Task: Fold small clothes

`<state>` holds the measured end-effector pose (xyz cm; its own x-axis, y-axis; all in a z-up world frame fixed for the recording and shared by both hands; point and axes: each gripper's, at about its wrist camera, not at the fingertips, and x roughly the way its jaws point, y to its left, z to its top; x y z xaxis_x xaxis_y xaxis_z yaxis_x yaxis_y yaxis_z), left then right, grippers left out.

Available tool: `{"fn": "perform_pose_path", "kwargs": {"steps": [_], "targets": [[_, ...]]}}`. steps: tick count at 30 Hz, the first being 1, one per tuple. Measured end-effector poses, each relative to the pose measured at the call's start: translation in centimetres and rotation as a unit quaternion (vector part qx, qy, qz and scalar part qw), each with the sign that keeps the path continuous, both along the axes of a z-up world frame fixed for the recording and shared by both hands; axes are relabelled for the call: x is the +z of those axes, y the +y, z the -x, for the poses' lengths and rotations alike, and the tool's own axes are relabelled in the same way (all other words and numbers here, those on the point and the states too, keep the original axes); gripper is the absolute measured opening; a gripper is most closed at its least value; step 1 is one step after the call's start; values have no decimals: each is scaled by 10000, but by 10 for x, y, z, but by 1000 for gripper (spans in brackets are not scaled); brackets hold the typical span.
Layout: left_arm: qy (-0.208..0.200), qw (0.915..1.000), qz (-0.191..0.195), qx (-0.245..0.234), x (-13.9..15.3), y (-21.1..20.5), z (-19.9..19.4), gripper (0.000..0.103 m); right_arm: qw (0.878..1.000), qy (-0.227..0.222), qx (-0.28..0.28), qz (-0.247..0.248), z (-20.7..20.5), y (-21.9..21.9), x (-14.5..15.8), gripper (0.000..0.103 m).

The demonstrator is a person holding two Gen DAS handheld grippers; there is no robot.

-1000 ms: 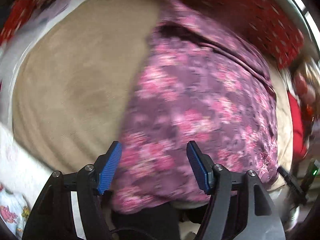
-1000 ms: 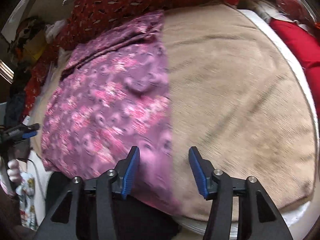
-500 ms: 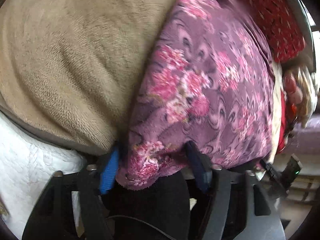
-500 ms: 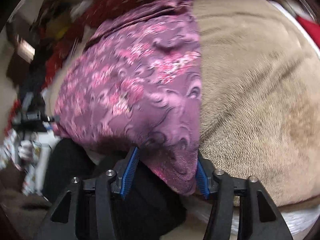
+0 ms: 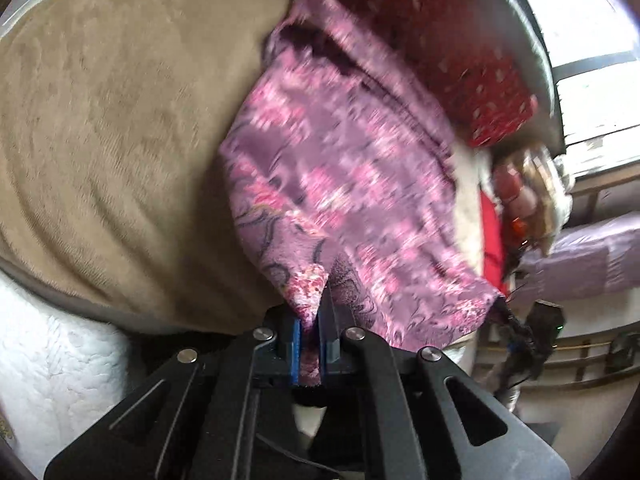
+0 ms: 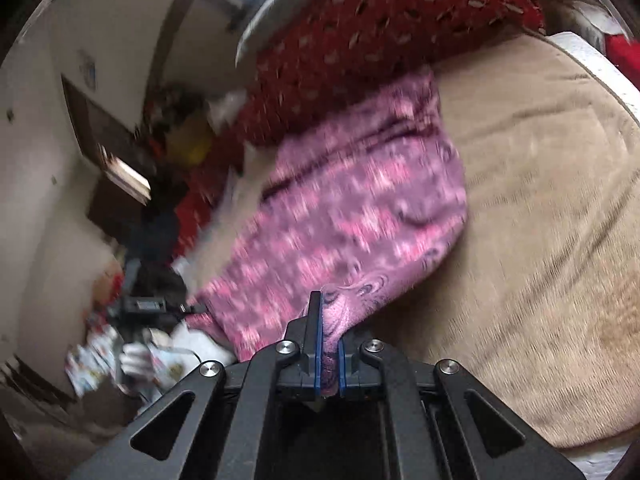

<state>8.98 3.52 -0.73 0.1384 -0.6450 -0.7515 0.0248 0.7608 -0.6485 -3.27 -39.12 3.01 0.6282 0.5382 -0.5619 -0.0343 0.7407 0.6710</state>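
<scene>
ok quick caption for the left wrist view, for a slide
Left gripper shut on the near edge of a purple floral garment that lies on a tan blanket.

From my left gripper (image 5: 310,344), the purple floral fleece garment (image 5: 340,168) smears with motion blur beyond the pinched hem; its pattern reads only near the pads. Right of the tongs, a cluttered heap of red and cream items (image 5: 524,200) is too blurred to name. My right gripper (image 6: 329,354) hides the cloth edge it clamps; the left-hand room corner (image 6: 132,184) is indistinct.
</scene>
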Motion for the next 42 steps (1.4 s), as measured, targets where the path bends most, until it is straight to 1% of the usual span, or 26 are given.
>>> {"fn": "perform_pose_path", "kwargs": {"steps": [2, 5, 9, 13, 16, 20, 23, 29, 31, 32, 34, 36, 37, 39, 41, 42], "targets": [[-68, 9999, 145, 43, 5, -1, -10, 4, 9997, -106, -126, -182, -7, -4, 6, 5], [-152, 9993, 318, 135, 13, -1, -27, 4, 9991, -142, -220, -346, -22, -10, 9, 5], [-227, 9981, 466, 348, 23, 2, -54, 4, 9972, -193, -390, -614, -42, -22, 11, 5], [-366, 9974, 366, 511, 30, -1, -88, 4, 9939, -282, -624, -864, -69, -39, 13, 5], [-473, 9965, 280, 629, 33, -5, -117, 4, 9918, -293, -775, -976, -97, -52, 12, 5], [-528, 9953, 372, 727, 34, -12, -160, 4, 9905, -262, -845, -1048, -134, -62, 8, 5], [-569, 9952, 238, 759, 33, -24, -193, 4, 9881, -274, -935, -1186, -166, -69, 3, 5], [-466, 9936, 369, 959, 26, -43, -266, 4, 9791, -240, -1277, -1563, -238, -92, -12, 5], [-424, 9930, 355, 1042, 22, -48, -290, 4, 9748, -208, -1452, -1682, -264, -104, -20, 5], [-392, 9929, 316, 1074, 17, -53, -305, 4, 9731, -175, -1520, -1723, -273, -108, -24, 5], [-315, 9936, 192, 1069, 8, -60, -323, 4, 9701, -50, -1663, -1768, -297, -116, -35, 5], [-173, 9947, 3, 1018, -6, -70, -342, 4, 9679, 198, -1776, -1766, -316, -122, -51, 5], [-111, 9949, -50, 1000, -13, -74, -350, 4, 9669, 287, -1797, -1788, -322, -124, -57, 5], [-17, 9947, -127, 1018, -22, -77, -360, 5, 9632, 476, -1872, -1869, -337, -128, -70, 9], [157, 9940, -59, 1084, -30, -76, -371, 5, 9574, 545, -1996, -2012, -344, -134, -78, 10], [313, 9925, 33, 1179, -33, -72, -376, 5, 9522, 541, -2150, -2101, -347, -139, -81, 10]]}}
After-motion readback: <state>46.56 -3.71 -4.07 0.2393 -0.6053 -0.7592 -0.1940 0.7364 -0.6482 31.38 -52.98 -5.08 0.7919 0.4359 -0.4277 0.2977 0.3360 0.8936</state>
